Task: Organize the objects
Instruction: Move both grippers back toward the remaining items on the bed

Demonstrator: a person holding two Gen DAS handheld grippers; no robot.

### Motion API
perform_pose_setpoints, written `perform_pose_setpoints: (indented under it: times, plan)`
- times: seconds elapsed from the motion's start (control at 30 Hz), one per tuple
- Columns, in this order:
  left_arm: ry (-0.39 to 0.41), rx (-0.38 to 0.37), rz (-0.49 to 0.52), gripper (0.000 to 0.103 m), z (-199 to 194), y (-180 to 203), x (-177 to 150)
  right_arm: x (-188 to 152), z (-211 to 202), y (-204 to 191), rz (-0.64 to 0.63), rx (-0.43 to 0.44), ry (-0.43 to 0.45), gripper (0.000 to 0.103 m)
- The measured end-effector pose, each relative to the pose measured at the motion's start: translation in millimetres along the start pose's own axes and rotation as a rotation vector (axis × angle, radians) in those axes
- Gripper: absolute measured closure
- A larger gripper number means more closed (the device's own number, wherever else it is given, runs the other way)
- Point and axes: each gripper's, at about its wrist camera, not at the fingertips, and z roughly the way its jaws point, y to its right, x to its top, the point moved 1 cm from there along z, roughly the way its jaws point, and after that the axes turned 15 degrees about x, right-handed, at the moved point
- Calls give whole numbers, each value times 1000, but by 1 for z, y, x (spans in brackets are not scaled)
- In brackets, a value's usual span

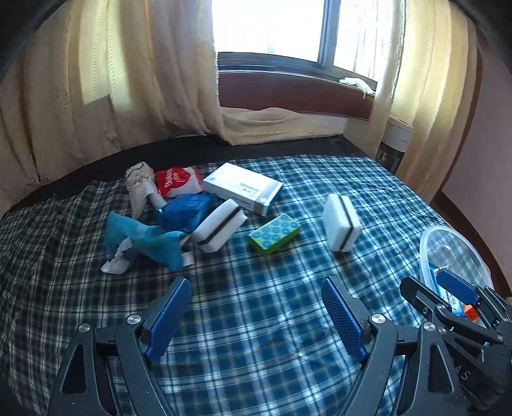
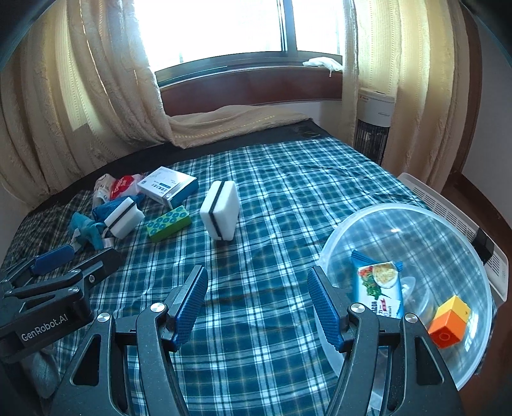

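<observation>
The bed point(image 1: 256, 320), covered in a blue and white plaid sheet, fills the lower half of both views. Cream curtains point(image 1: 144, 80) hang along the upper left, with a bright window point(image 1: 272, 25) at top centre.

The clear plastic bowl point(image 2: 448, 230) sits at the lower right of the right wrist view, just right of the right gripper point(image 2: 257, 304). It contains a blue snack packet point(image 2: 380, 288) and an orange and yellow block point(image 2: 449, 321). The packet lies just beside the right-hand finger; the block is further right, near the bowl's lower wall.

Both claws are empty, with only sheet showing between the pads. The left gripper point(image 1: 256, 313) stands with its jaws wide apart. The right gripper's jaws are apart, somewhat narrower. Each gripper shows at the edge of the other's view.

The loose items lie above the claws, well apart from both. A white box point(image 1: 243, 187) rests at upper centre of the left wrist view. A white sponge with a dark stripe point(image 1: 340, 224) stands on edge at centre right, closest in line with the right gripper. A second striped sponge point(image 1: 219, 228) lies tilted left of centre, touching a blue crumpled bag point(image 1: 185, 211). A green dotted sponge point(image 1: 275, 233) lies between the two white sponges. Teal cloth point(image 1: 144, 240) is bunched at left, above the left gripper's left finger. A red and white packet point(image 1: 177, 180) and a pale printed cloth point(image 1: 139, 182) sit at the far upper left of the pile.
</observation>
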Motion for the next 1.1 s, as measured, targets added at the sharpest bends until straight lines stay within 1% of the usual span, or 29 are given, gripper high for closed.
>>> perform_pose_setpoints:
  times: [0.2, 0.4, 0.73, 1.1]
  plan:
    - [-9, 18, -16, 16, 6, -13, 1, 2, 11, -8, -7, 10, -20, 37]
    - [-21, 41, -28, 16, 15, -27, 3, 3, 22, -15, -12, 22, -40, 33]
    - [-37, 75, -48, 16, 28, -48, 5, 6, 34, -25, -29, 24, -61, 33]
    - [-48, 107, -57, 16, 38, -64, 7, 8, 48, -33, -38, 29, -83, 33]
